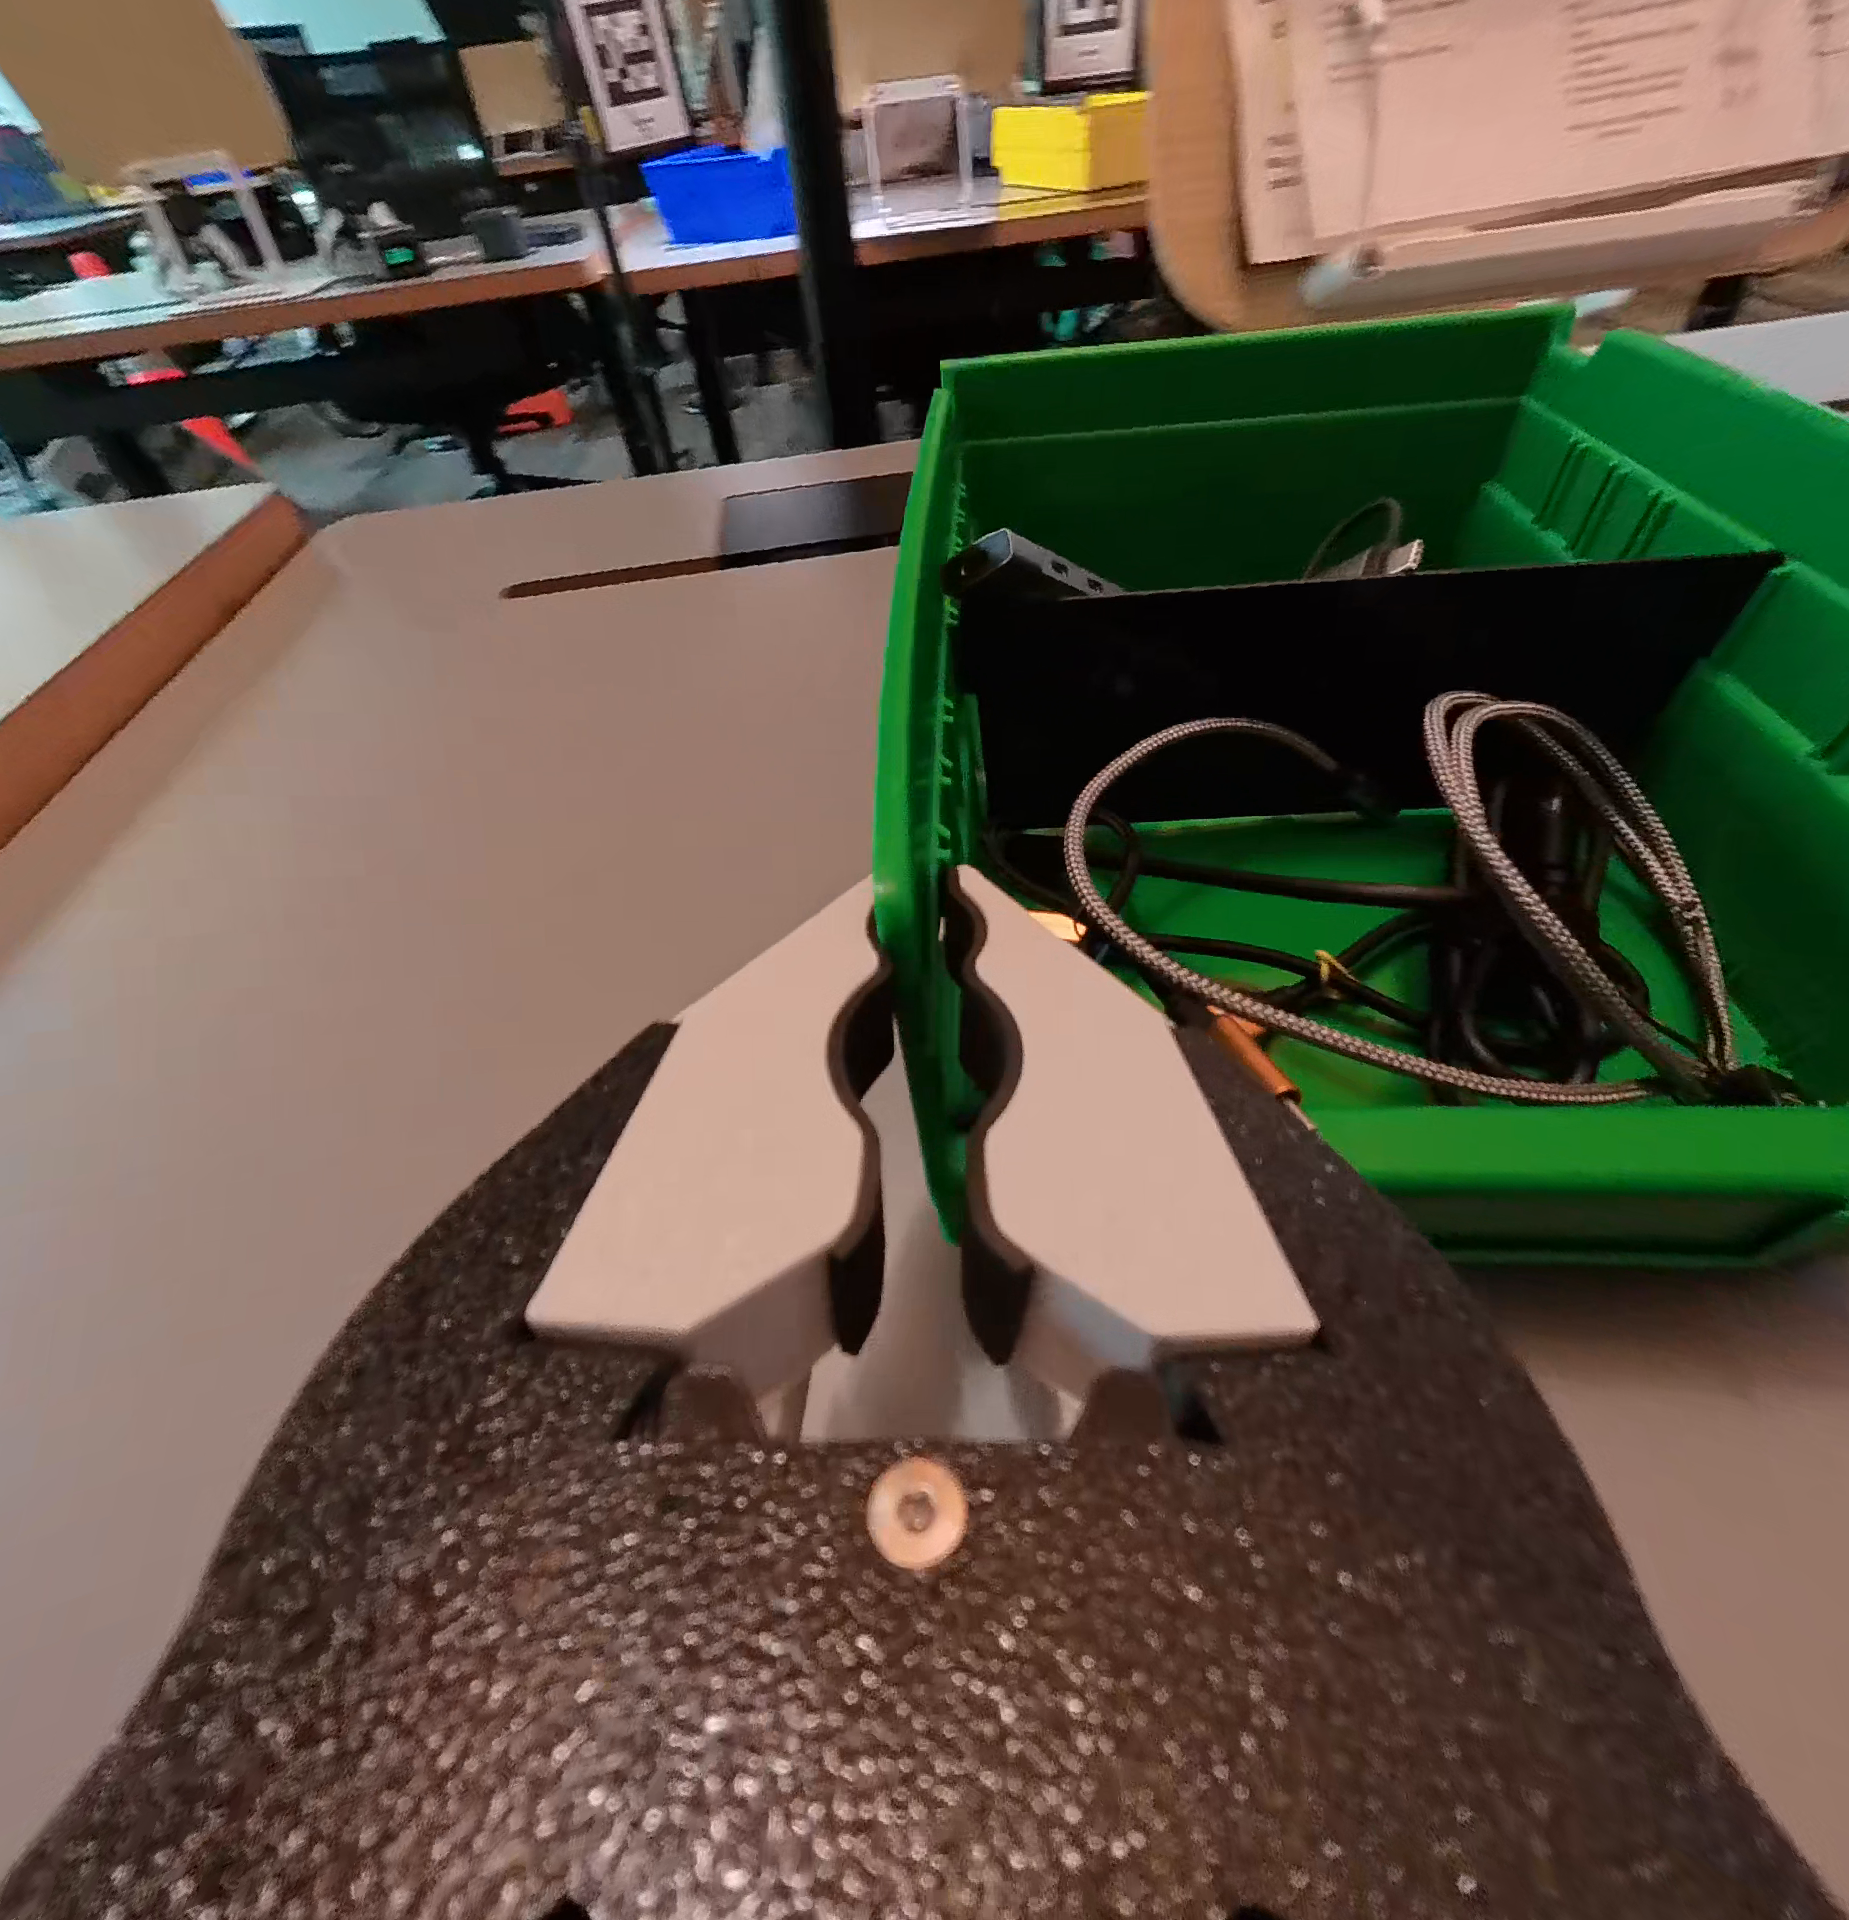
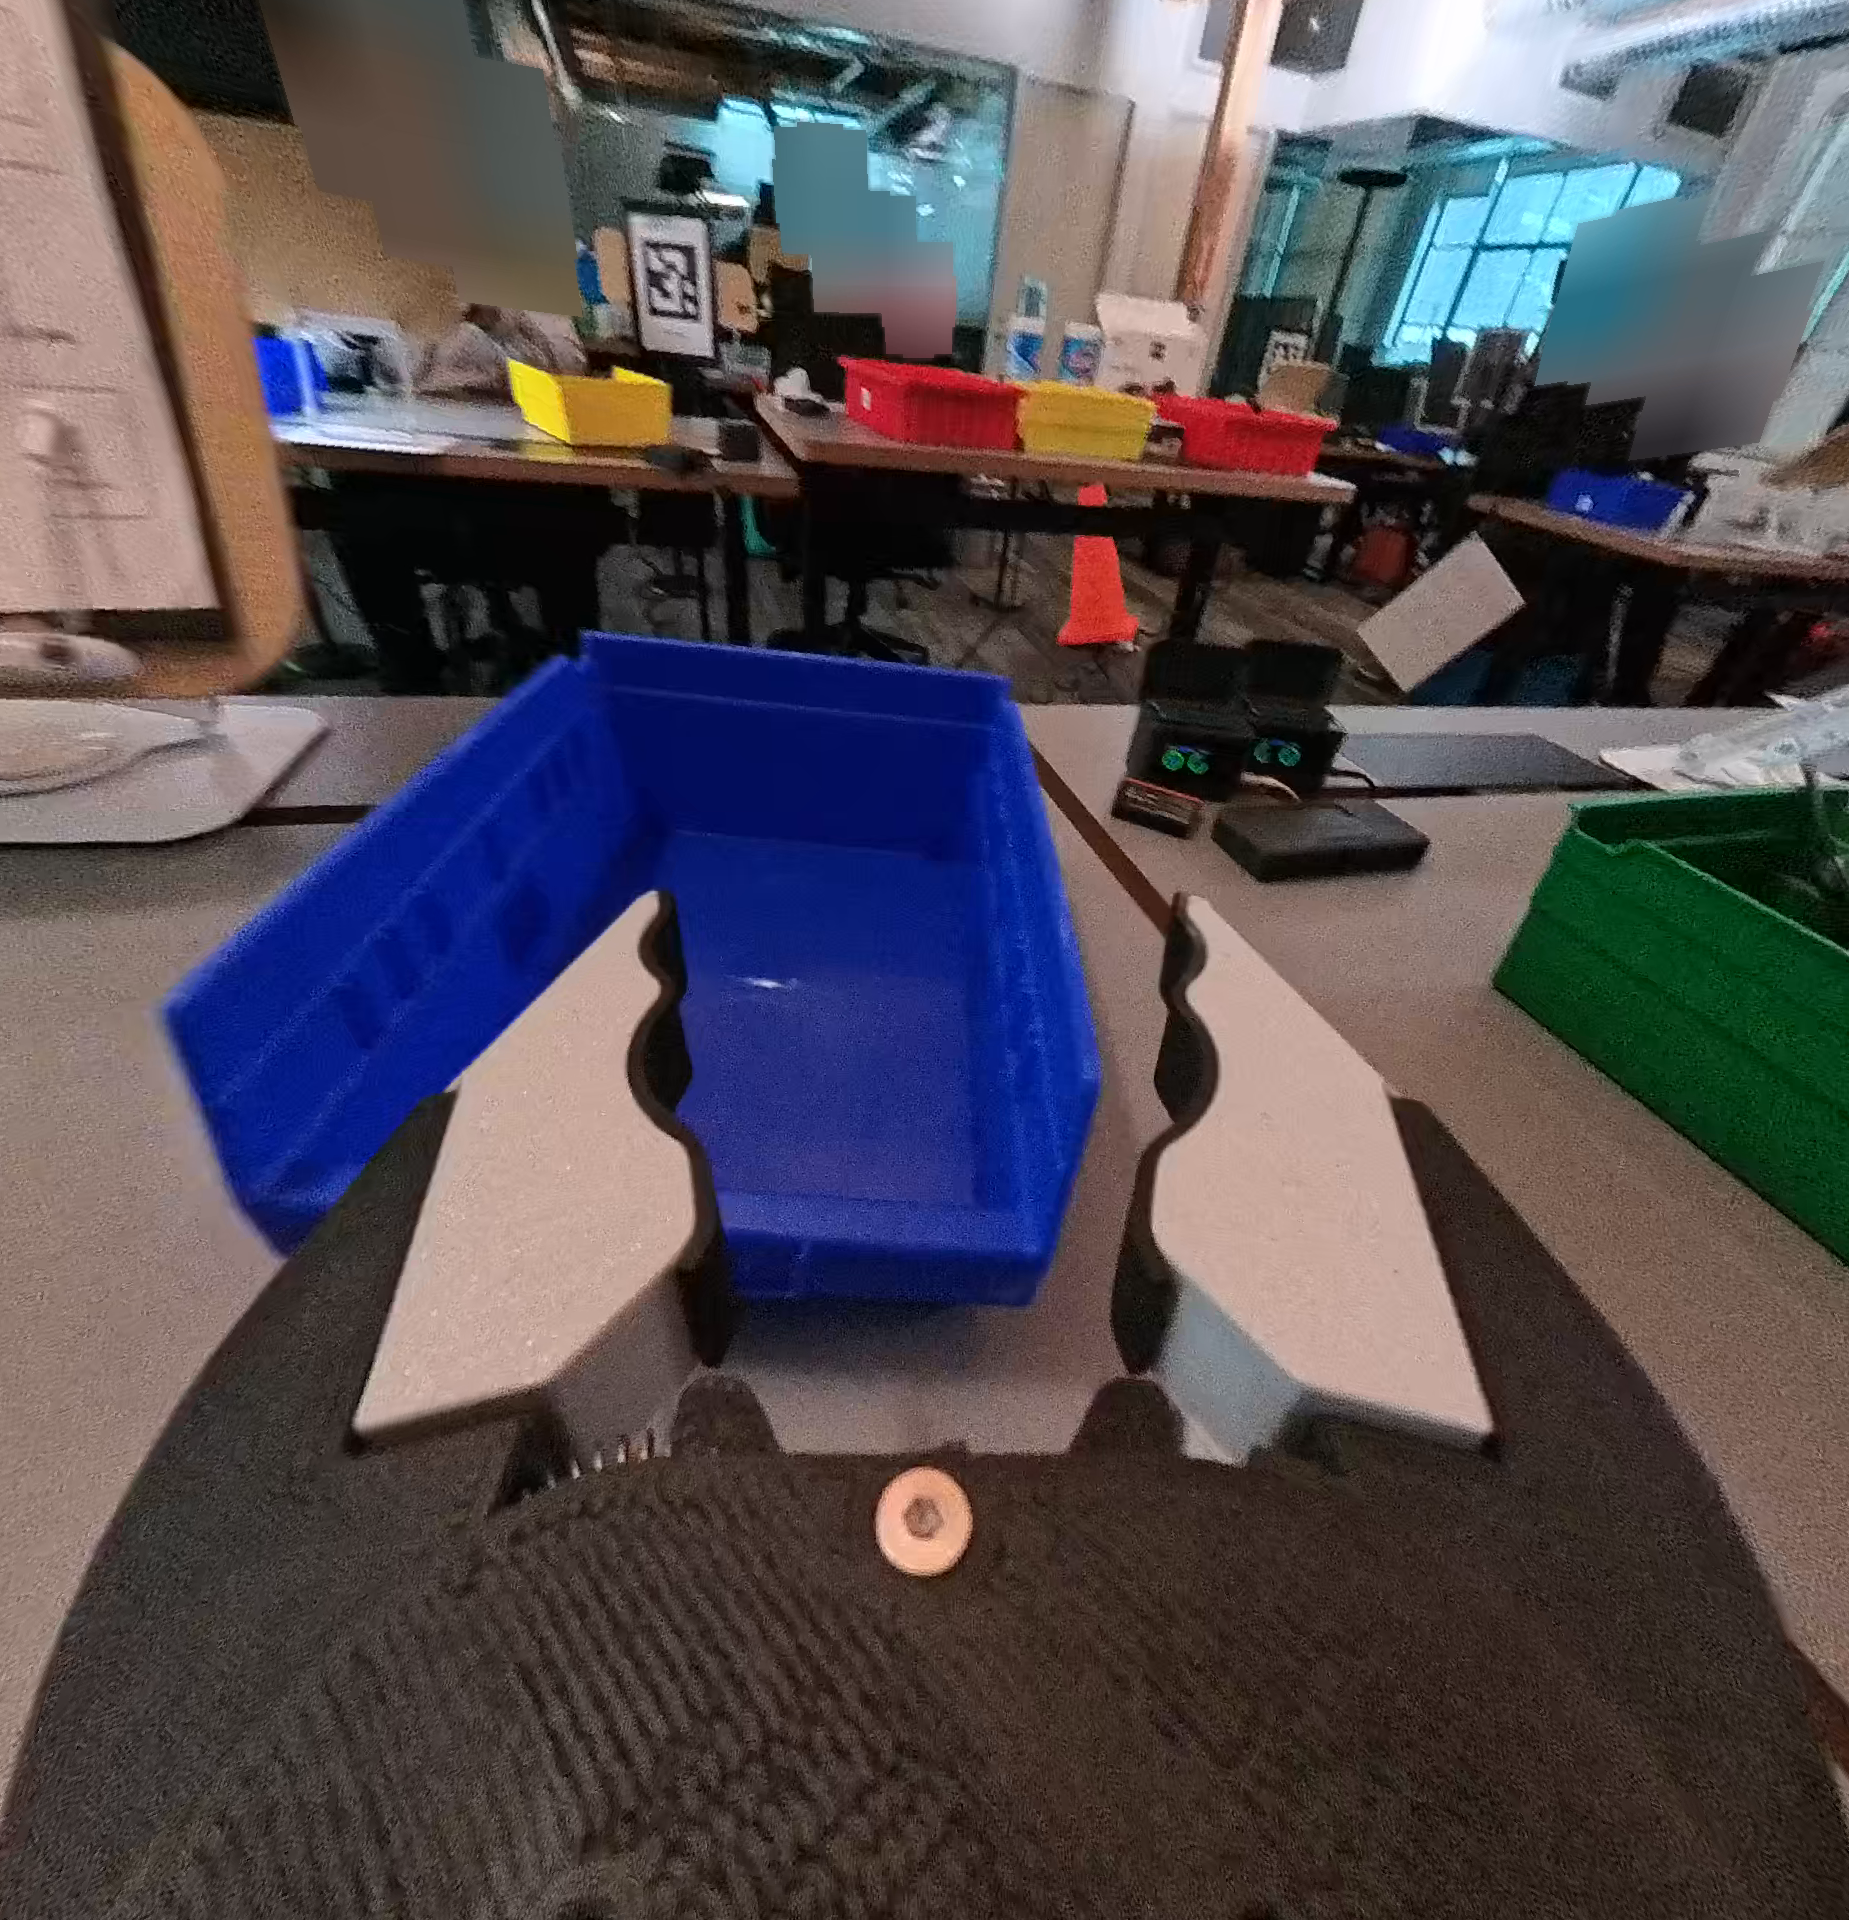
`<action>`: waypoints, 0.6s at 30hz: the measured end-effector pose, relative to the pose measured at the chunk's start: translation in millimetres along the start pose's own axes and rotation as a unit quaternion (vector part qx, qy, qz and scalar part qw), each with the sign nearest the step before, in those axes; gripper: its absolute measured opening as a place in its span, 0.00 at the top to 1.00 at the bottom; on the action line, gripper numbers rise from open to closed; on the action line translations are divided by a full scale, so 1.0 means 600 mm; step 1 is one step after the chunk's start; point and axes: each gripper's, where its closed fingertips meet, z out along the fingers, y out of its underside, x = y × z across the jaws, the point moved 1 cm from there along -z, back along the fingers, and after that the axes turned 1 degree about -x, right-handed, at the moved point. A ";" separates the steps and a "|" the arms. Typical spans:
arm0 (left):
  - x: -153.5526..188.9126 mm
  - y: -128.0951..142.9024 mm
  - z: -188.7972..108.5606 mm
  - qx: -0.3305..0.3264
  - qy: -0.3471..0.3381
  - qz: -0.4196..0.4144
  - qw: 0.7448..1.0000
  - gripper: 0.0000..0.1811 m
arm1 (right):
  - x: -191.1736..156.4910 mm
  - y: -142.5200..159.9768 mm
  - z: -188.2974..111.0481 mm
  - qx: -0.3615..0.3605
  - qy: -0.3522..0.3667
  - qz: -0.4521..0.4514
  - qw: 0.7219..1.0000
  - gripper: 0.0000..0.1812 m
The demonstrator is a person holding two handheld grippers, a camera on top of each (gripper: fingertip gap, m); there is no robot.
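Gripping the left side wall of the green plastic storage bin [image 1: 1585,1164], the left gripper [image 1: 918,914] has its two grey fingers closed on that wall, one finger outside the bin and one inside it. The bin stands on the pale grey tabletop [image 1: 432,883]. A black divider panel [image 1: 1346,644] crosses the bin from wall to wall. In the compartment nearer the gripper lies a tangle of grey braided cables [image 1: 1522,935], and a copper-coloured plug [image 1: 1247,1049] sits just beside the inner finger. In the compartment beyond the divider, a flat grey metal device [image 1: 1045,566] leans against the gripped wall.

The right gripper [image 2: 920,914] hangs with its jaws spread wide and nothing between them. It points at an open blue plastic storage bin [image 2: 826,1018], which is empty and stands on the same tabletop; its near edge shows between the fingers. In this view the green bin appears well to the right of the blue one. Small black electronic boxes [image 2: 1242,758] sit on the tabletop beyond the blue bin's right corner.
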 end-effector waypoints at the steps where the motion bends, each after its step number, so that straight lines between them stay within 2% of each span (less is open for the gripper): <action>1: -0.016 0.002 -0.003 -0.001 -0.007 -0.009 1.000 0.98 | -0.025 -0.011 -0.013 0.014 -0.022 -0.002 1.000 0.49; 4: -0.053 0.006 -0.006 -0.002 -0.016 -0.016 1.000 0.99 | -0.113 -0.028 -0.041 0.038 -0.104 0.004 0.994 0.49; 7: -0.084 0.008 -0.006 -0.004 -0.041 -0.016 0.999 0.98 | -0.192 -0.021 -0.054 0.029 -0.172 -0.018 0.984 0.49; 11: -0.091 0.009 -0.008 -0.012 -0.034 -0.028 0.999 0.98 | -0.265 -0.009 -0.059 0.019 -0.223 -0.064 0.973 0.49; 12: -0.099 0.006 -0.015 -0.022 -0.052 -0.015 0.998 0.92 | -0.275 -0.011 -0.059 0.015 -0.229 -0.074 0.970 0.49; 13: -0.106 -0.008 -0.024 -0.020 -0.071 0.003 0.997 0.87 | -0.282 -0.012 -0.058 0.015 -0.234 -0.082 0.969 0.49; 15: -0.097 -0.068 -0.040 0.022 -0.070 0.041 0.996 0.87 | -0.297 -0.025 -0.057 0.028 -0.252 -0.099 0.962 0.50; 18: -0.021 -0.171 -0.025 0.070 0.037 0.094 0.992 0.87 | -0.314 -0.046 -0.060 0.048 -0.283 -0.095 0.953 0.51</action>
